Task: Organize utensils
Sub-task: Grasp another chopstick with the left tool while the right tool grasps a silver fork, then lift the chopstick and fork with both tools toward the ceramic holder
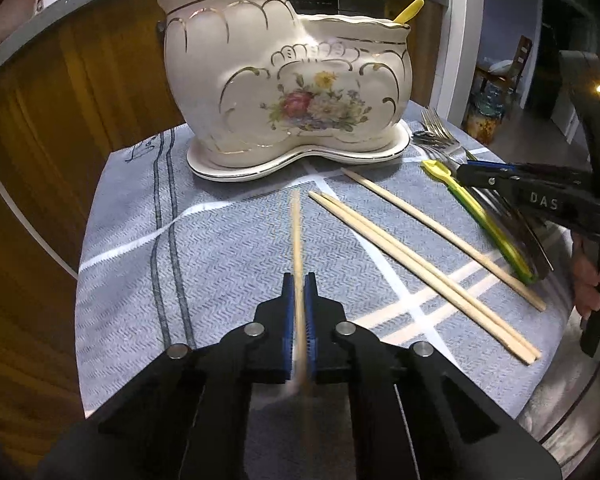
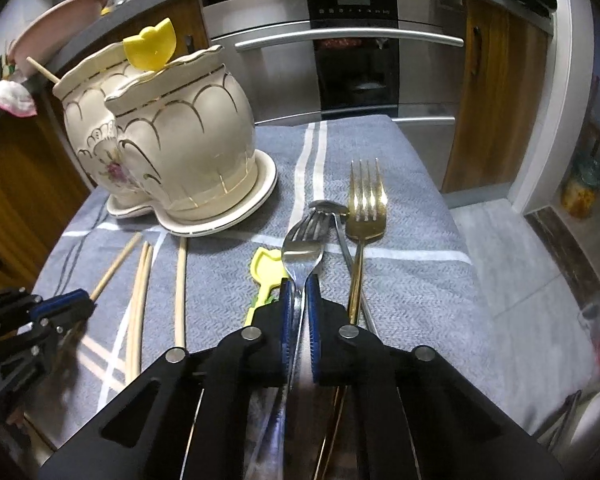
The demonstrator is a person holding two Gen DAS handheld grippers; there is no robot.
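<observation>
Left tongs [image 1: 299,280] are pinching a pale wooden chopstick [image 1: 296,236], its round slim shaft caught between the ribbed blue pads and its tip pointing ahead toward the holder. Right tongs [image 2: 300,286] are pressed onto a silver fork [image 2: 305,240], gripping its smooth shiny neck just behind the tines.

Just right of the left tongs lie a pair of chopsticks [image 1: 420,272] side by side, then a single chopstick [image 1: 440,232], all slanting across the cloth. Touching the right tongs on their left is a yellow plastic spoon [image 2: 266,268], flat and matte; just right of them a gold fork [image 2: 366,216], polished, tines forward, with a steel spoon [image 2: 332,208] tucked between the two forks.

Ahead of both tongs stands the ceramic holder [image 1: 284,80], glossy cream, scalloped, gold-trimmed, floral, two rounded pots on one lobed saucer; a stick and a yellow utensil poke out.

Everything lies on a blue-grey woven cloth [image 1: 220,248] with white stripes covering the desk. Open cloth lies left of the left tongs up to the desk's left edge; the right edge falls away close beyond the gold fork.
</observation>
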